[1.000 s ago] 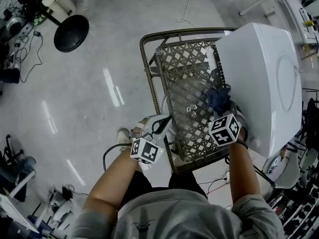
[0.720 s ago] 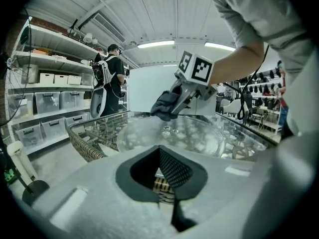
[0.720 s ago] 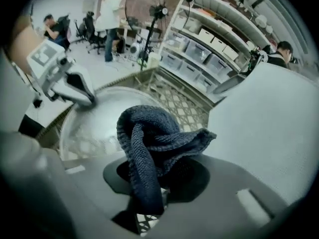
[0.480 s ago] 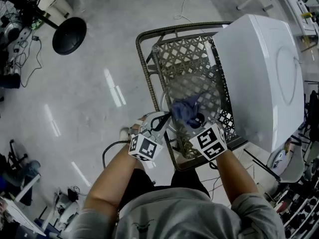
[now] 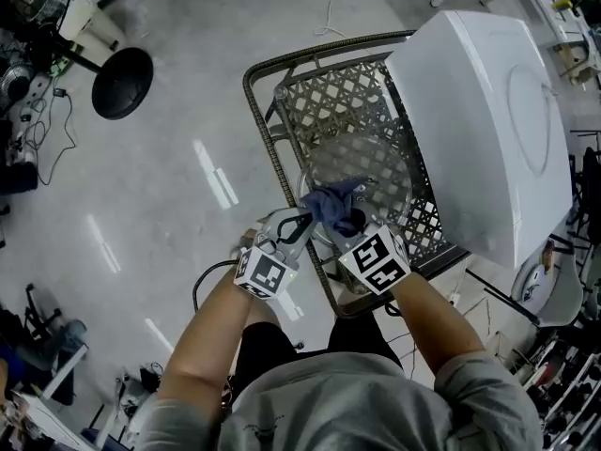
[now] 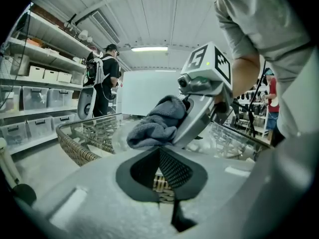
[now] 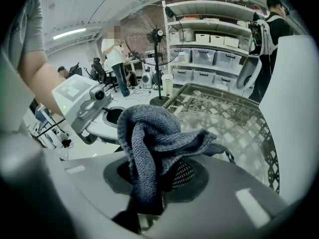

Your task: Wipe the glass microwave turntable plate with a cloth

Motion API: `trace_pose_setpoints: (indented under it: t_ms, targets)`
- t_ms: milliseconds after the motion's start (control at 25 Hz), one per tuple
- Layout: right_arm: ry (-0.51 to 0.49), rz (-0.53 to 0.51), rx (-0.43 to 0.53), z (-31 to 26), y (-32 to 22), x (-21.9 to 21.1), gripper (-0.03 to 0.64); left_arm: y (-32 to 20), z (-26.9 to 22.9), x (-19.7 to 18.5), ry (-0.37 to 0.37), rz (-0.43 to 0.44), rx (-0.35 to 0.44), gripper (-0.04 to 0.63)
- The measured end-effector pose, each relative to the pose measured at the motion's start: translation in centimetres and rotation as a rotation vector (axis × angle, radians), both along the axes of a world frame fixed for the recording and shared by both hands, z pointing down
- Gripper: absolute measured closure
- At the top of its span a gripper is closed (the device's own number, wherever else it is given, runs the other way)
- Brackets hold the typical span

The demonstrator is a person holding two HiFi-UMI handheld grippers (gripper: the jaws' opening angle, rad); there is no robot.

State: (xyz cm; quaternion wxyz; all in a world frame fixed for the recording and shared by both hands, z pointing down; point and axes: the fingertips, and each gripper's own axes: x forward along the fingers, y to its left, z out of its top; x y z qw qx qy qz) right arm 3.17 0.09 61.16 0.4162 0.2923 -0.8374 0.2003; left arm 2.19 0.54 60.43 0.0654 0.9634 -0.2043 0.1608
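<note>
A round clear glass plate (image 5: 364, 172) lies on a lattice-topped wicker table (image 5: 255, 92). My left gripper (image 5: 299, 229) is at the plate's near-left rim, and in the left gripper view its jaws (image 6: 159, 156) are closed on that thin rim. My right gripper (image 5: 347, 225) is shut on a bunched blue-grey cloth (image 5: 333, 209), which rests on the plate's near-left part, right beside the left gripper. In the right gripper view the cloth (image 7: 149, 138) spills over the jaws and hides the pads, with the plate (image 7: 229, 128) beyond it. The cloth (image 6: 157, 123) also fills the middle of the left gripper view.
A white microwave (image 5: 488, 130) stands against the table's right side. A black round fan base (image 5: 122, 83) and cables lie on the floor at the left. The standing fan (image 7: 149, 34), shelves with boxes and a person (image 6: 102, 78) are in the background.
My right gripper has swept the cloth from the plate's far right by the microwave across to its near-left edge next to the left gripper. The left gripper has stayed at the rim.
</note>
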Motion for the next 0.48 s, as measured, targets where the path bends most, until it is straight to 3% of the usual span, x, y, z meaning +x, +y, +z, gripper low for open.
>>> trace_pose_setpoints:
  t_ms: [120, 480]
  targets:
    - [0.043, 0.035, 0.007, 0.0, -0.5, 2.5, 0.5, -0.2, 0.1, 0.2, -0.006, -0.017, -0.004, 0.598]
    - [0.22, 0.265, 0.027, -0.4, -2.4, 14.8, 0.499, -0.1, 0.2, 0.3, -0.016, -0.015, -0.003, 0.598]
